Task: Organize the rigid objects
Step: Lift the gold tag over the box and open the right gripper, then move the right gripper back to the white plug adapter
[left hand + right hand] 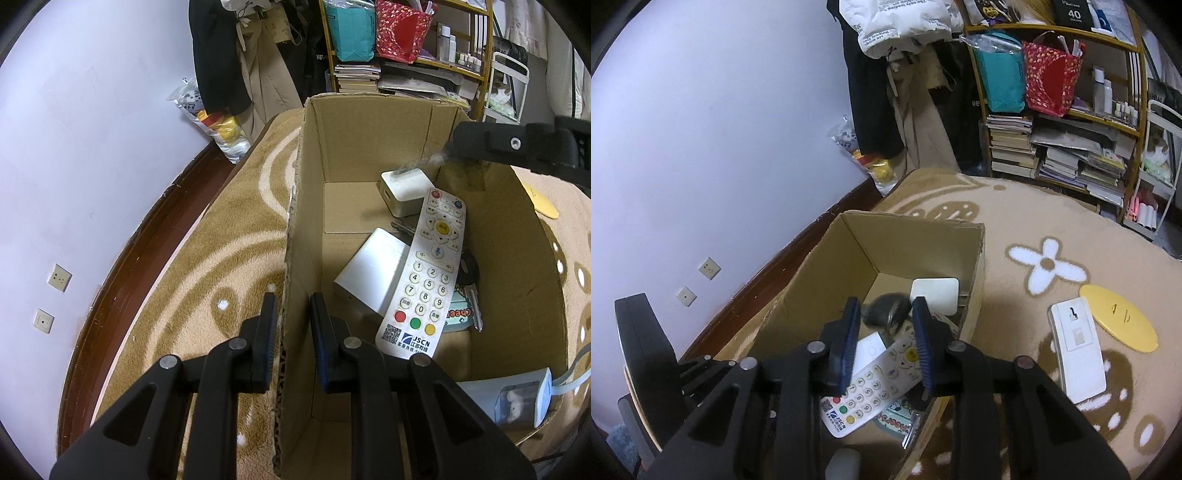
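An open cardboard box (369, 144) (916, 221) stands on a tan rug. Inside lie a white remote (424, 280) (882, 380), a white flat box (373, 273), a white charger cube (402, 192) (934, 295), keys (469, 273) and a dark mouse (886, 314). My left gripper (293, 314) straddles the box's left wall, its pads closed against the cardboard. My right gripper (882, 317) (456, 144) hovers open above the box with nothing between its fingers. In the left wrist view a blurred grey streak (424, 162) runs from its tip to the cube.
On the rug right of the box lie a white rectangular device (1076, 354) and a yellow oval disc (1119, 317). A pale blue case (524, 398) sits by the box's near corner. A crowded bookshelf (1052, 147), hanging coats (879, 92) and a wall stand behind.
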Demonstrator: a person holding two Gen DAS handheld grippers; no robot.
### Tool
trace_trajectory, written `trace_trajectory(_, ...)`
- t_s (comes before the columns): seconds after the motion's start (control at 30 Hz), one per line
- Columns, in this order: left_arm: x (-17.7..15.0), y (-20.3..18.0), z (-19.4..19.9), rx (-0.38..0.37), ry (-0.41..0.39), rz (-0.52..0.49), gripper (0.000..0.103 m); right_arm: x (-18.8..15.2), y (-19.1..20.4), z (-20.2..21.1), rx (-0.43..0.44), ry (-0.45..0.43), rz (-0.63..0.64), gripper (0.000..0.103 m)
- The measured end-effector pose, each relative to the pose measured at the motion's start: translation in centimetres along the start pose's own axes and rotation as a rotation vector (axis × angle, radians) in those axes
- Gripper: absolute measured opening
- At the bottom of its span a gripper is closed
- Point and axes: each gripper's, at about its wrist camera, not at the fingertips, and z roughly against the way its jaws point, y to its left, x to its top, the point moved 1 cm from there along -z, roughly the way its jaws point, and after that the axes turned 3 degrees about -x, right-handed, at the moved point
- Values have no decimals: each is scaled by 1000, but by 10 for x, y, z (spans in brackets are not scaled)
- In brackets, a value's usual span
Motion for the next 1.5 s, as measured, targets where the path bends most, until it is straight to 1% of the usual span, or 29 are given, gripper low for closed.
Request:
trace_trajectory(0.17,0,0,0,1,0,0,18,2,-3,2,-3,-8,-12,29)
trace_trajectory(0.33,0,0,0,0,0,0,18,7,-7,11,-9,-39,-9,29)
trace_trajectory(0.43,0,0,0,0,0,0,18,8,-8,15,-41,-51,12,30)
trace_trajectory(0.47,0,0,0,0,0,0,18,8,-10,16,-39,-53,4,31)
trace_trajectory(0.53,0,0,0,0,0,-1,18,10,-17,18,-37,-61,-22,39)
trace_trajectory(0.6,0,0,0,0,0,0,18,12,-24,21,-42,-70,-45,52)
trace_trajectory(0.7,0,-1,0,0,0,0,18,15,-37,26,-48,-85,-86,63)
trace_trajectory(0.73,0,-1,0,1,0,0,18,16,-42,28,-51,-89,-100,65)
trace_trajectory(0.83,0,-1,0,2,0,-2,18,18,-57,33,-68,-100,-133,77)
trace_trajectory(0.9,0,-1,0,1,0,-1,18,18,-67,36,-79,-111,-158,90)
trace_trajectory(1.03,0,-1,0,1,0,-1,18,17,-84,38,-106,-116,-195,95)
trace_trajectory(1.1,0,-1,0,2,0,-2,18,15,-91,36,-125,-113,-209,103)
trace_trajectory(1.5,-1,1,0,5,-1,-5,18,-9,-148,18,-207,-28,-303,103)
